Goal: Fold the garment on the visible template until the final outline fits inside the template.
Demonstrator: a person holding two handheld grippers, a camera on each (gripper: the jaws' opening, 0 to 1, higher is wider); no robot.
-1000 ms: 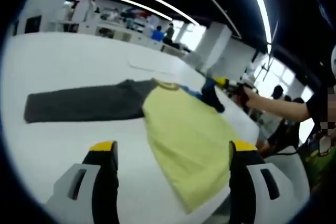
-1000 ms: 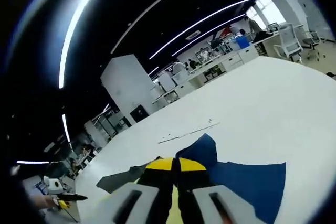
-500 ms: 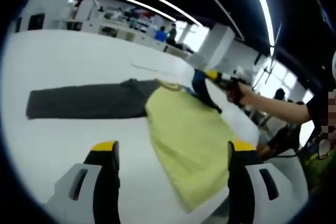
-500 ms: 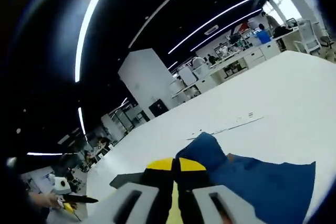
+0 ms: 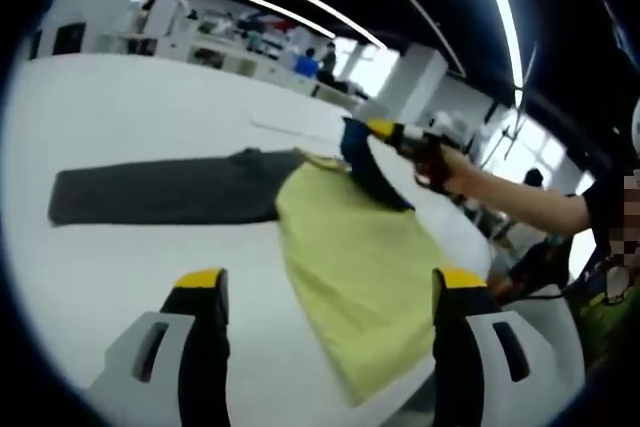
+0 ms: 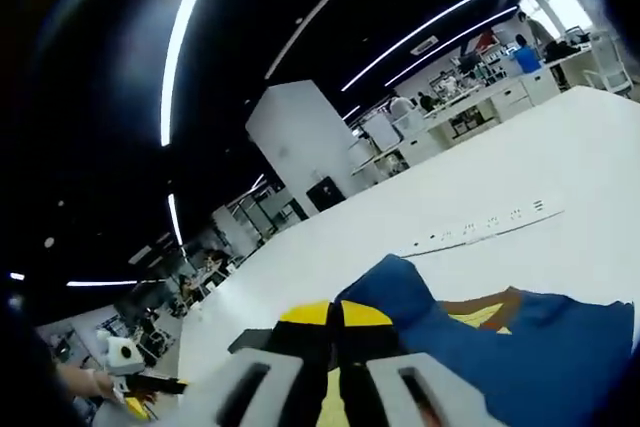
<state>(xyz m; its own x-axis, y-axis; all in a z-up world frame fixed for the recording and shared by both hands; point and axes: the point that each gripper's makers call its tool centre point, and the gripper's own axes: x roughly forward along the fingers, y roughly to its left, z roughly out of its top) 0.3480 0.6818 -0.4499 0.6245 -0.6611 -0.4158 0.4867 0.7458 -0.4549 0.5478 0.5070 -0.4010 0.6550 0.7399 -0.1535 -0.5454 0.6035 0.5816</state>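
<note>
A garment lies on the white table [image 5: 130,117]: a yellow body [image 5: 360,257], a dark grey sleeve [image 5: 160,189] stretched to the left, and a blue sleeve [image 5: 372,169]. In the left gripper view my left gripper [image 5: 325,292] hangs open above the table's near side, its jaws either side of the yellow body's lower part, holding nothing. My right gripper [image 5: 385,131], held in a hand, comes in from the right and lifts the blue sleeve over the yellow body. In the right gripper view my right gripper [image 6: 335,315] is shut on the blue sleeve [image 6: 480,347].
A thin pale strip [image 5: 290,130] lies on the table beyond the garment. Desks, white pillars and people fill the far background [image 5: 300,57]. A person's arm [image 5: 520,202] reaches in at the right. The table's right edge runs close to the yellow body.
My right gripper has carried the blue sleeve up and leftward, over the yellow body toward the collar. The left gripper has stayed open in place.
</note>
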